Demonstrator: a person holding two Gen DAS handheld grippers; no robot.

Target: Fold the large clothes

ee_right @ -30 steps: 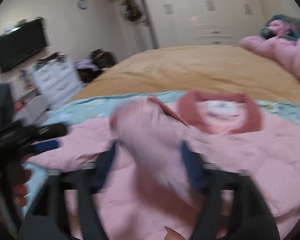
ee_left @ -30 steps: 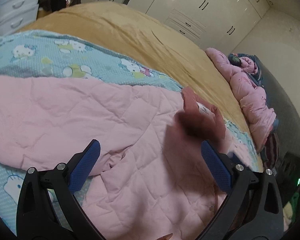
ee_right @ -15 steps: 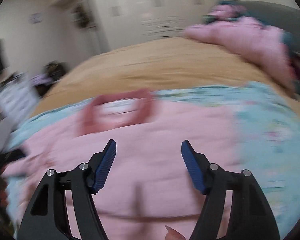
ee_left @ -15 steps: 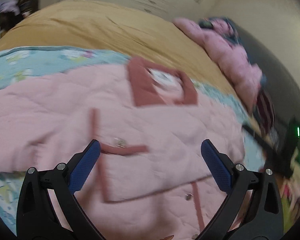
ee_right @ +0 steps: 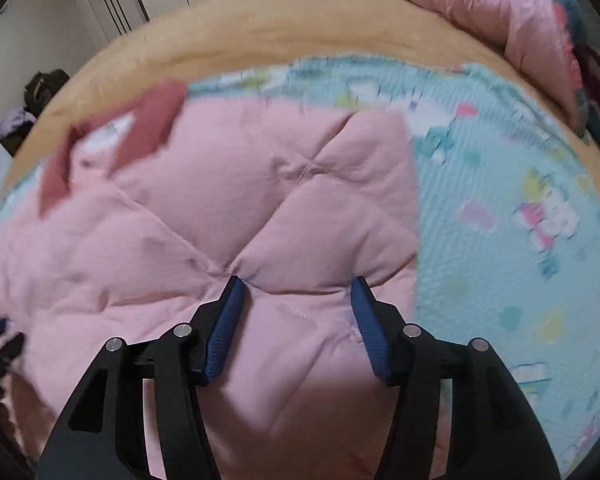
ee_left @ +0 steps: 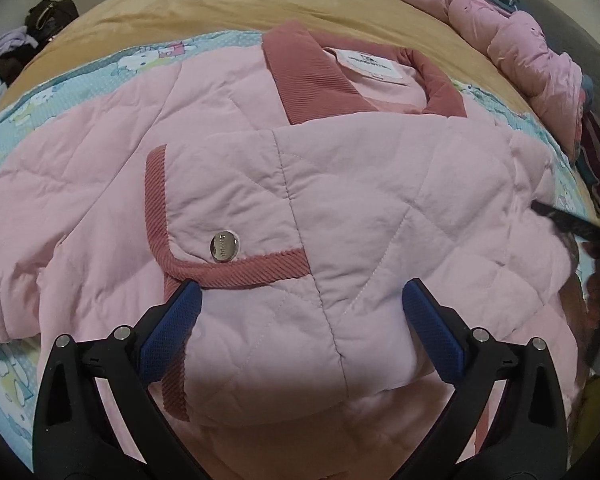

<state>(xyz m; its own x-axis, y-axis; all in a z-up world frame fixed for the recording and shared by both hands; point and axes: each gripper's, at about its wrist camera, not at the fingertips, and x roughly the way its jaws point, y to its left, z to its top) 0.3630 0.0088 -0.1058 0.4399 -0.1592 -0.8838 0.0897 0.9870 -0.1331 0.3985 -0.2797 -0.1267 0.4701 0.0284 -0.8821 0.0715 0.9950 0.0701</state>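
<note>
A pink quilted jacket (ee_left: 380,200) with a dark-pink corduroy collar (ee_left: 308,76) lies spread on the bed. One sleeve is folded across its front, with a corduroy-trimmed cuff and a metal snap (ee_left: 224,245). My left gripper (ee_left: 300,312) is open and empty, low over the folded sleeve. My right gripper (ee_right: 296,304) is open and empty over the jacket's right side (ee_right: 260,216), near its edge. The right gripper shows at the right edge of the left wrist view (ee_left: 572,224).
The jacket rests on a light-blue cartoon-print sheet (ee_right: 520,220) over a tan bedspread (ee_left: 300,4). A pink padded coat (ee_left: 520,40) is heaped at the far right of the bed. Bags (ee_left: 48,20) and white wardrobes stand beyond the bed.
The sleeve that the right gripper carried now lies folded across the jacket's front. Both grippers have moved in lower over the jacket, the right one toward its right edge.
</note>
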